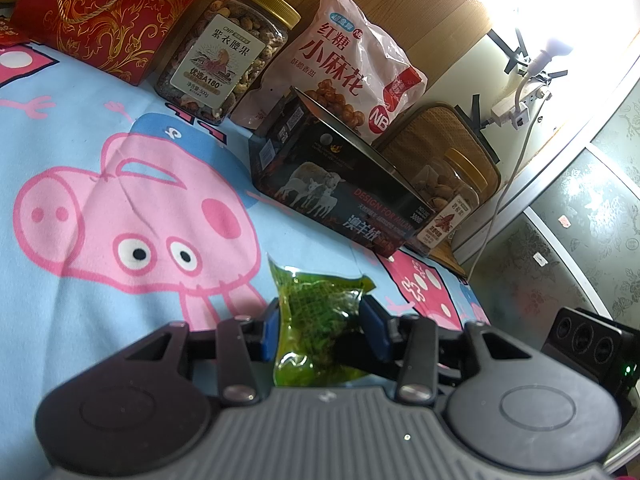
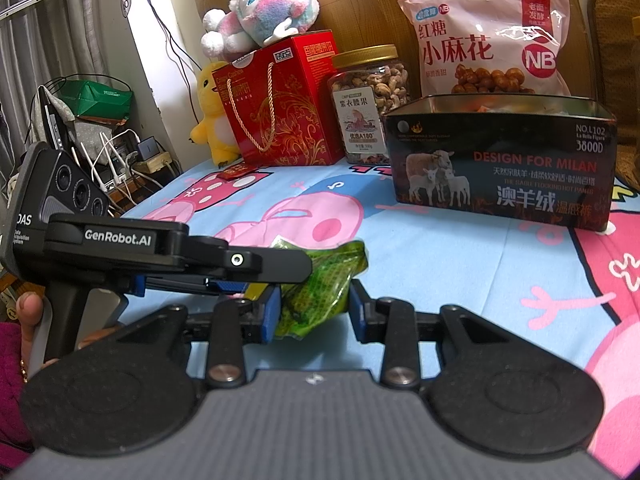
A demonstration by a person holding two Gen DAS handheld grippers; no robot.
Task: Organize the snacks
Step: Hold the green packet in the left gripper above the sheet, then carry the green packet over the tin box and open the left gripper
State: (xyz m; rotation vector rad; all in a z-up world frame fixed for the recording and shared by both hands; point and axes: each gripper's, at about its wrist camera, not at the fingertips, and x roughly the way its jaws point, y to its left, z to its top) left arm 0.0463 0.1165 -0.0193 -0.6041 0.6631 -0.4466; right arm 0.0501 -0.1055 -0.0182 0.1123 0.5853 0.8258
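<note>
While the open dark tin (image 1: pixel 340 184) waits on the cartoon bedsheet (image 1: pixel 100 160), the left wrist view shows the left gripper (image 1: pixel 324 328) with jaws partly closed on a green snack packet (image 1: pixel 316 320), held above the sheet. The nut jar (image 1: pixel 224 60) and pink snack bag (image 1: pixel 340 64) stand behind the tin.

In the right wrist view, the right gripper (image 2: pixel 314 310) clamps a green packet (image 2: pixel 320 292) likewise; neither packet is yet stowed, so sorting appears unfinished.
</note>
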